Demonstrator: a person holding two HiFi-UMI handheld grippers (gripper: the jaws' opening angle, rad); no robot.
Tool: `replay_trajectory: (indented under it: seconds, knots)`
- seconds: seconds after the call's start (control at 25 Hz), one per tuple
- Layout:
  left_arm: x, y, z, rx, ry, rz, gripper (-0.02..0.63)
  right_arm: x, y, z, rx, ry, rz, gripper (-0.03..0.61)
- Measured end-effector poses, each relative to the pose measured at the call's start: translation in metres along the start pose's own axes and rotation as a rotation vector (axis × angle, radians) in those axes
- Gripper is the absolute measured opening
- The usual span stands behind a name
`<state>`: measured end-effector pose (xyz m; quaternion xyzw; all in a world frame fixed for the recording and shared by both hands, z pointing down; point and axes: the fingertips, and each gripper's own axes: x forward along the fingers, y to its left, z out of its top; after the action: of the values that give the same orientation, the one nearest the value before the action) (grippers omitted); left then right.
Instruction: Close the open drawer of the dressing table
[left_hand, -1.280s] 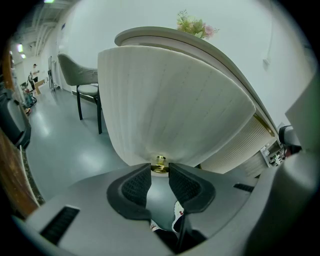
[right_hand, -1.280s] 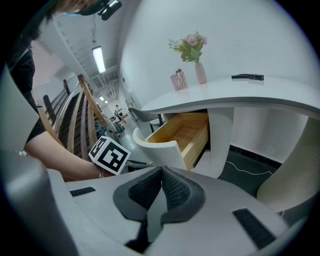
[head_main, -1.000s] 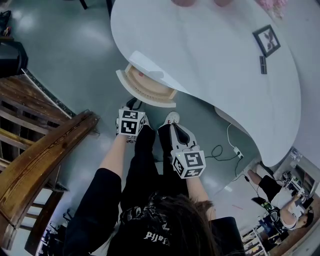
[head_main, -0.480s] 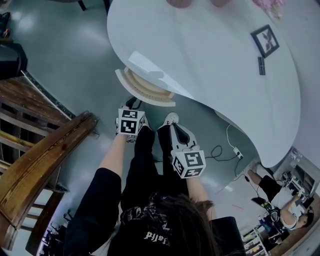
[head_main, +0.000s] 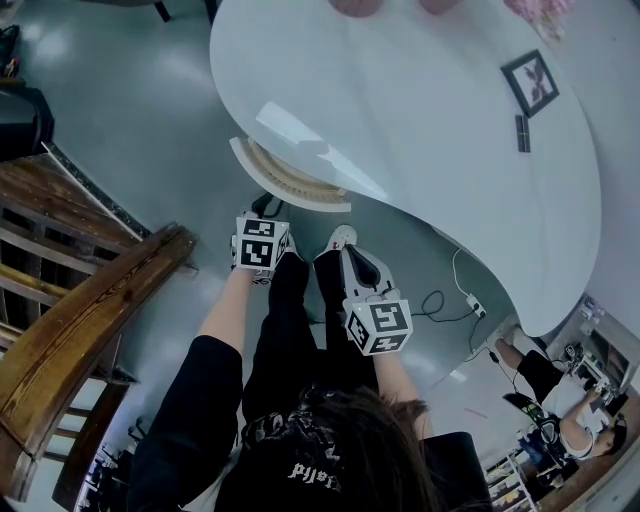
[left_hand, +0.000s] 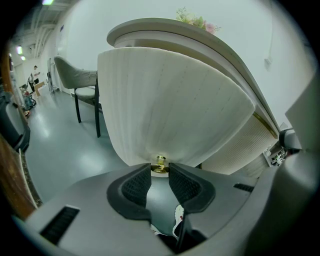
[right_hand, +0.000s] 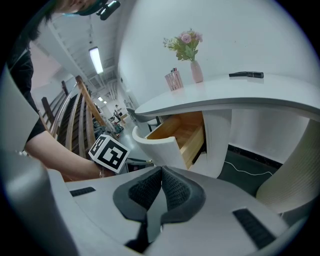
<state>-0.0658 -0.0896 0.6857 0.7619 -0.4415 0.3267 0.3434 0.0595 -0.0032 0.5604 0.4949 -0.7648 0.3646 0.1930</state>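
Your L hand-held gripper (left_hand: 160, 172) has its jaws set narrow, tips pinched on the small brass knob (left_hand: 160, 165) at the bottom centre of the ribbed, curved front of the drawer (left_hand: 172, 100); nothing else sits btw the pads. Your R hand-held gripper (right_hand: 161, 171) is idle, jaws pressed together w/ nothing in them, held low next to your L arm (right_hand: 55, 152) and looking at the drawer's side. What's changed in the last sec: the drawer has slid in under the table (head_main: 430, 120). In the head view a sec ago a broad strip of the wooden inside was showing. Now only a thin crescent shows past the table edge, and the front sits closer to that edge. So the push is working, but it's not done: the right gripper view shows the wood-lined box open at the top, w/ the front standing clear of the table body. By my read you're past halfway. Push straight along the drawer's run. The knob is small and the front curved, so an off-axis shove could slip the tips off or jam the box. The picture frame (head_main: 532, 80) and vase (right_hand: 196, 72) on top are well apart from this, no concern.
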Motion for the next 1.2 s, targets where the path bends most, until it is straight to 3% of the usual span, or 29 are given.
replay_trajectory:
  seconds: [1.2]
  knots:
    - [0.022,-0.004,0.034,0.013,-0.038,-0.015,0.124,0.011,-0.01,0.006,0.008,0.007,-0.006,0.026]
